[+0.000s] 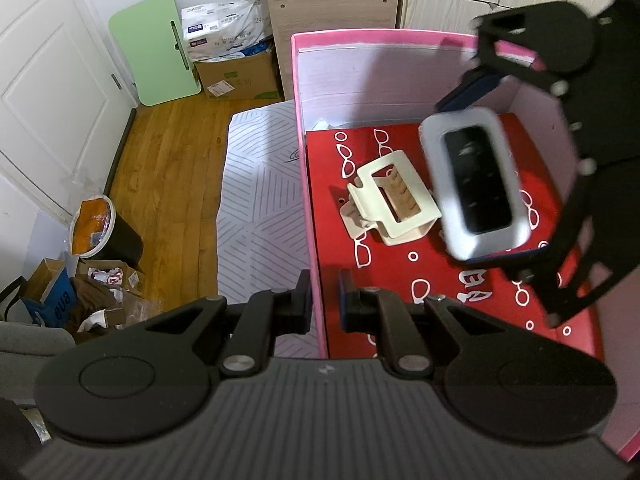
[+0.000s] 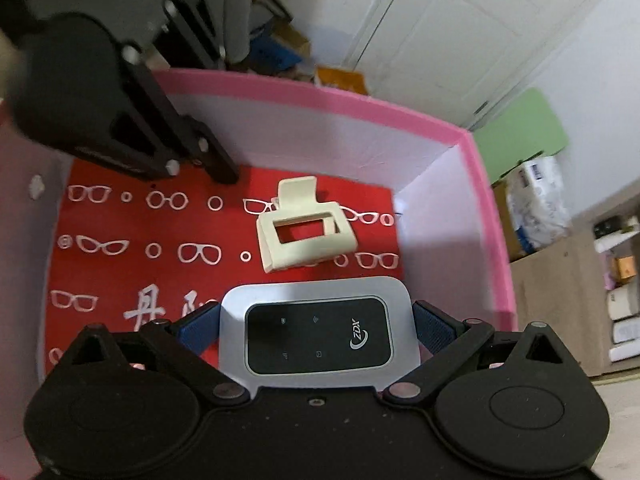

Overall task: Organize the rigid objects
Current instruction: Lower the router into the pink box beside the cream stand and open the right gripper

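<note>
Pink walls of the box fill the left wrist view, and the left gripper is clenched on the near wall, one pad outside and one inside, with the thin card pinched between them. That grip looks meant to steady the light box while the other hand loads it. On the red liner printed with white spectacles lies a cream hair claw, resting on its side near the middle of the floor. Above and to its right, the right gripper carries a silver pocket router with a dark glossy face; it hangs over the box interior, clear of the liner, tilted and slightly blurred. Beyond the box are a wooden floor, a green board leaning on the wall, and a cardboard carton.

From the right wrist view, the right gripper is grasping the pocket router across its short sides, blue pads pressing each end so the face stays up and legible. Holding it flat like this should let it go down on its back without tipping. The hair claw sits just ahead of the router's front edge, apart from it, and the left gripper shows at the upper left on the box wall. Bare red liner lies open to the left of the hair claw, which I judge the likelier place to set the router, beside the hair claw and not on it.
</note>
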{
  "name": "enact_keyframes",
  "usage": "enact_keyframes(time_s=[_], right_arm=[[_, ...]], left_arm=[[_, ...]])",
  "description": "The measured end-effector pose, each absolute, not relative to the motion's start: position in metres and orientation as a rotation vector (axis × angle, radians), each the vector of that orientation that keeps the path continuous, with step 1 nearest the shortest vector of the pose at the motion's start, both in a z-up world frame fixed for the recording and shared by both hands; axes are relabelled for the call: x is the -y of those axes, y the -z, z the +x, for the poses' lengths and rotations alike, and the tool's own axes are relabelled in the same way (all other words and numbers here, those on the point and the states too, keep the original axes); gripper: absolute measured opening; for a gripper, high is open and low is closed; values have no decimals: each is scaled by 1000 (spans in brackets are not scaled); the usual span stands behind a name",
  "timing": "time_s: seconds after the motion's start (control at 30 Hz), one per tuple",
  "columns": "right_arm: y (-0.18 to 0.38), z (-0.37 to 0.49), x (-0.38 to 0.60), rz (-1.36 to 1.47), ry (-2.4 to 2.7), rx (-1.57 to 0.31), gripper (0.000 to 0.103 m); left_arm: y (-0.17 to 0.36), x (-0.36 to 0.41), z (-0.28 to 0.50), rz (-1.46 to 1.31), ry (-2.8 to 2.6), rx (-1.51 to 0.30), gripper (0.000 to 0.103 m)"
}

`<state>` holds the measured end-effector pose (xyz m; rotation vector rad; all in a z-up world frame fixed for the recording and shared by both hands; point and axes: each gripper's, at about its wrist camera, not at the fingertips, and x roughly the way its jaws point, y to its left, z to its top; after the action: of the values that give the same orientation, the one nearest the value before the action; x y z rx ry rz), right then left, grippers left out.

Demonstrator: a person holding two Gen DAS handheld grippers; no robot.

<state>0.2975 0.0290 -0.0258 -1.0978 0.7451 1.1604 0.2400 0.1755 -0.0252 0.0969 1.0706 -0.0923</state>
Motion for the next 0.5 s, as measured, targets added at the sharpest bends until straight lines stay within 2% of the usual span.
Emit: enact_keyframes(time_s=[0.5], right_arm=[[33,313,-41,-1041,-1188,-755,102]], left_arm=[[24,-177,240,89,93,-1071,10]])
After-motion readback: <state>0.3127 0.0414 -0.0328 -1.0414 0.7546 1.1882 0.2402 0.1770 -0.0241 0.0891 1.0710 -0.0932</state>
